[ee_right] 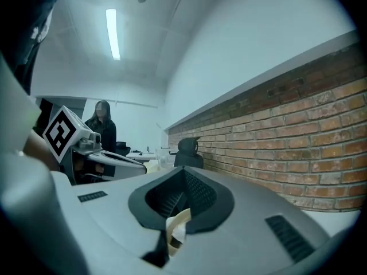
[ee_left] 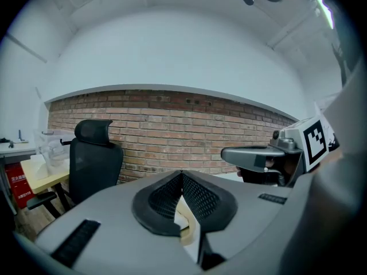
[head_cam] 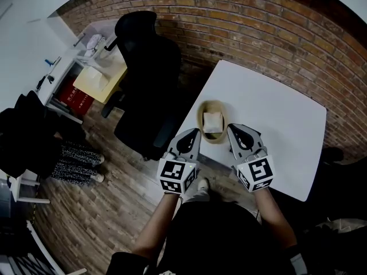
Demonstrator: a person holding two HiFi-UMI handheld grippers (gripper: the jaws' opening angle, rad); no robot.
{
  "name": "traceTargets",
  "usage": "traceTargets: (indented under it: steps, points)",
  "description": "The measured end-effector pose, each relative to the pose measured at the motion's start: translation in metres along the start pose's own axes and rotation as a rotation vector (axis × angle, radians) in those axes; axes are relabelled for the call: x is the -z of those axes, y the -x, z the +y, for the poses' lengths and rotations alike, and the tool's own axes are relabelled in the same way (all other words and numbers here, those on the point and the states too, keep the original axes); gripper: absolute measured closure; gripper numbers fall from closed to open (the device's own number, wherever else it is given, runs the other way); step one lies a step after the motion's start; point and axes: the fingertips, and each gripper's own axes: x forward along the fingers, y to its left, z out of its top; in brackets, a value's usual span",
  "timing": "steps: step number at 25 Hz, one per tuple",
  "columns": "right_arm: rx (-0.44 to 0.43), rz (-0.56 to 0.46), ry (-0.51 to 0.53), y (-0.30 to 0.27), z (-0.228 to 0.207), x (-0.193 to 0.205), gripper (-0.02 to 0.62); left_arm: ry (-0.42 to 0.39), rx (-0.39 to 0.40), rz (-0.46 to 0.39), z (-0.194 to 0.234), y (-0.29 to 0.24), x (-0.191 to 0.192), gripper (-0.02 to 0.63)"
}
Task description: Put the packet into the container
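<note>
Packet lies inside the tan container; left claw and right claw flank it, each pressed together

A black office chair stands by the brick wall (a yellow-topped desk beside it).

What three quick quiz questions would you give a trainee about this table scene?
1. True or false: the packet lies inside the container.
2. In the head view, what stands left of the table? A) black office chair B) ladder C) fridge
3. Are the jaws of the right gripper open or shut?

Key: 1 true; 2 A; 3 shut, with nothing held.
</note>
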Motion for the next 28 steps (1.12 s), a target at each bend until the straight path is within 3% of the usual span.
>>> traceTargets:
  steps: [7,28]
  points:
    - [-0.009,-0.026,0.021,0.009,0.002,-0.007,0.591,-0.009,-0.012,-0.043,-0.007,0.001,-0.008,0.598]
    - [-0.046,-0.004,0.054,0.009,0.006,-0.003,0.591,0.0,0.002,-0.046,-0.015,-0.005,-0.009,0.598]
